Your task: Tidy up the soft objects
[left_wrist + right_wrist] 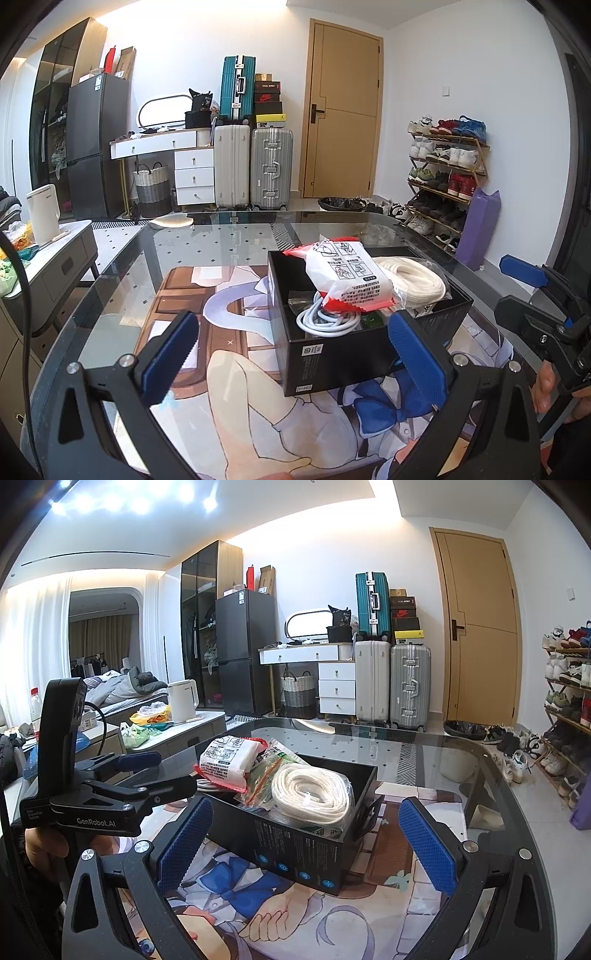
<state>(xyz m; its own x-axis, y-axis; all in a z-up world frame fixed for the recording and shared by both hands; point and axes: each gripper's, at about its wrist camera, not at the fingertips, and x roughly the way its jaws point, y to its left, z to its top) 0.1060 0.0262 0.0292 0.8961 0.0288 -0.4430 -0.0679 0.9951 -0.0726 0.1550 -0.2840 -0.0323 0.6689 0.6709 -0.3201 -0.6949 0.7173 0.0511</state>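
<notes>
The glass table (122, 266) carries a printed mat (229, 369), and the black box (332, 354) stands on that mat, open at the top. All soft items lie inside the box. The bagged coil of white rope (312, 794) fills its right-hand end as I face it. The white packet with red ends (343, 275) rests on top, tilted toward the left end. A clear bag with green print (267, 775) sits between packet and rope. The white cable coil (327, 319) lies low under the packet; a small green item beside it is too hidden to identify.

My left gripper (295, 354) is spread wide and holds nothing, its blue pads either side of the box's near wall in the left wrist view, apparently short of contact. My right gripper (306, 838) is likewise spread wide and empty, in front of the box's near corner.
</notes>
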